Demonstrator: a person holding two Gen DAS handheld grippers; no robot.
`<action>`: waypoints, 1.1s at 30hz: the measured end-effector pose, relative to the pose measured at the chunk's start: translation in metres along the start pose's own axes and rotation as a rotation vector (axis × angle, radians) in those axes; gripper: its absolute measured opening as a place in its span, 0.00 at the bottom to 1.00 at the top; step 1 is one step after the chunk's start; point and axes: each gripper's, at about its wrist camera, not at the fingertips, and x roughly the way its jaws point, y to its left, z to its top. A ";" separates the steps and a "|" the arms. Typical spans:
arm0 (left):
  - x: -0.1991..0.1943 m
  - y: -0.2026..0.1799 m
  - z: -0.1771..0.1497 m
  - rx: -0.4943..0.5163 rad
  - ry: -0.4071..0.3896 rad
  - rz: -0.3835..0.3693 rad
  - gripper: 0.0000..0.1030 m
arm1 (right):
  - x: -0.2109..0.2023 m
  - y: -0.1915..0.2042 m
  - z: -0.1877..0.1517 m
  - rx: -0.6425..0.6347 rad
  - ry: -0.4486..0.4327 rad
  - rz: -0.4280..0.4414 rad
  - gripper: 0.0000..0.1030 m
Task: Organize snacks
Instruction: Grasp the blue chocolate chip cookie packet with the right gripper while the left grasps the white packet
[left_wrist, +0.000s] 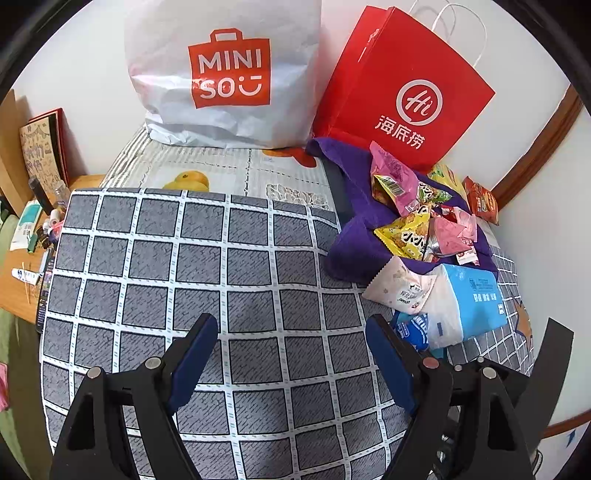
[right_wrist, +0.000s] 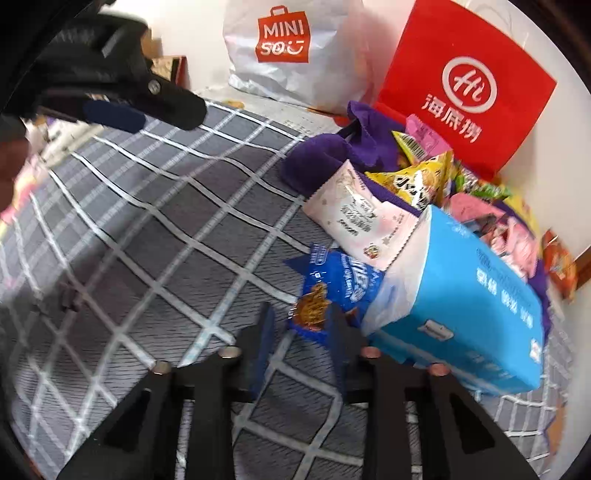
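Across the grey checked bedcover (left_wrist: 155, 266) the whole job is laid out, so I take it from the big things down. Against the wall stand the white Miniso bag (left_wrist: 225, 74) and the red paper bag (left_wrist: 402, 85); either looks to me a likely home for the snacks. Just in front of the red bag a purple cloth (left_wrist: 354, 206) holds the heap of snack packets (left_wrist: 417, 218), spilling toward me. At the near edge of the heap lies the light blue pack (right_wrist: 465, 306), with a white-and-pink packet (right_wrist: 358, 221) leaning on its upper end, and the small blue cookie packet (right_wrist: 332, 291) partly tucked under both.

My right gripper (right_wrist: 299, 325) has its jaws apart, nothing between them, tips just short of the cookie packet. I judge that my pick: I should come in low, take the free near end, and draw it out sideways so the blue pack above does not tumble. My left gripper (left_wrist: 291, 332) hangs over bare cover with jaws wide apart, free to steady the pile.
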 end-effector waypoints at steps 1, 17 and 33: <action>0.000 0.000 -0.001 -0.001 0.001 0.000 0.79 | 0.000 0.000 -0.001 -0.006 -0.007 0.001 0.16; 0.015 -0.035 -0.013 0.037 0.042 -0.016 0.79 | -0.065 -0.045 -0.077 0.142 -0.025 0.100 0.00; 0.023 -0.022 -0.010 0.021 0.054 0.020 0.79 | -0.009 -0.047 -0.033 0.307 -0.095 0.183 0.51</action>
